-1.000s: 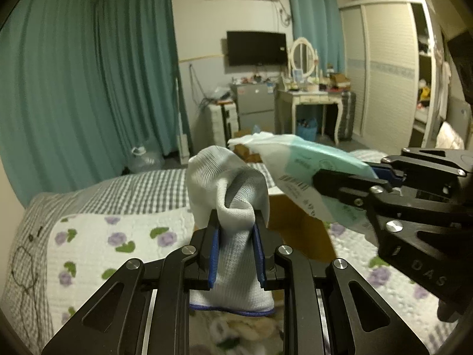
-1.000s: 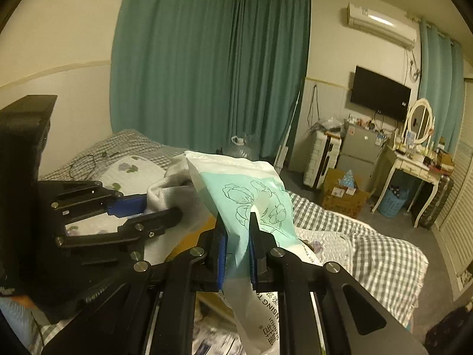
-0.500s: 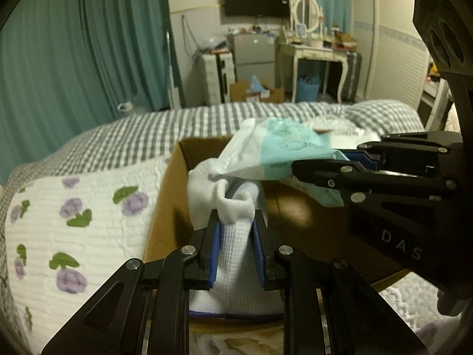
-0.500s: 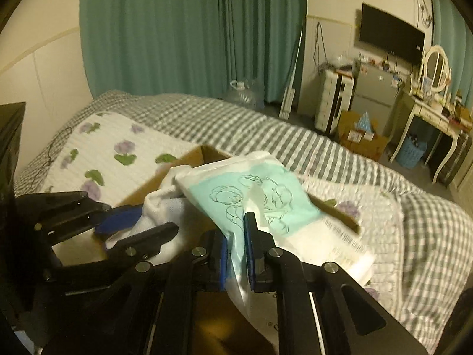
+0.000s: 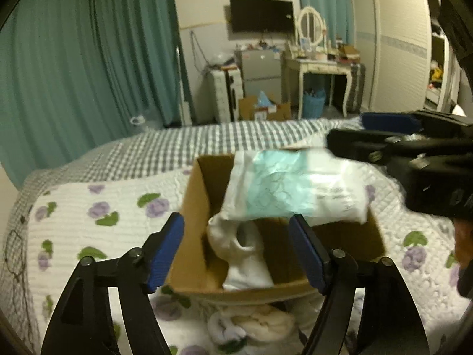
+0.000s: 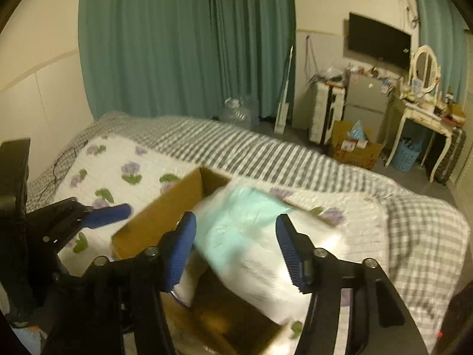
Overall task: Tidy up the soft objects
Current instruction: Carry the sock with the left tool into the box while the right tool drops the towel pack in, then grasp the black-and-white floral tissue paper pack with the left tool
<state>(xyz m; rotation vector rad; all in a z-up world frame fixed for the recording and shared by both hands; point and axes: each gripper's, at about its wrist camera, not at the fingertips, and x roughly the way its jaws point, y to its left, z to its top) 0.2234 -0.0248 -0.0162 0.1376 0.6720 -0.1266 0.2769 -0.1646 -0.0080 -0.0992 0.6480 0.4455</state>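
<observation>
While both tongs hang over the bed, their jaws are opening and nothing is pinched in them; the left gripper (image 5: pixel 236 250) has its two blue pads wide apart with the white sock (image 5: pixel 241 251) lying loose below and between them, not touched by either pad; the right gripper (image 6: pixel 235 248) also has its pads spread, and the soft white and green pack (image 6: pixel 251 236) sits between them without being pressed.

Right at the near edge of the left view lies one pale bundle of cloth (image 5: pixel 254 325) on the quilt, just in front of the box; next comes the one brown cardboard box (image 5: pixel 201 207), open at the top, standing on the bed (image 5: pixel 88 219); the sock is inside the box, and the pack lies tilted across the top of the box, partly over the sock and hiding the far wall of the box; the pack looks blurry.

The quilt is white with purple flowers, and past it is a grey checked blanket (image 6: pixel 266 148); far off stand green curtains (image 5: pixel 88 59), one black TV (image 5: pixel 261 14) on the wall, one white table with an oval mirror (image 5: pixel 310 26), one blue basket (image 5: pixel 313 103) under it, and a second cardboard box (image 5: pixel 263 109) on the floor.
</observation>
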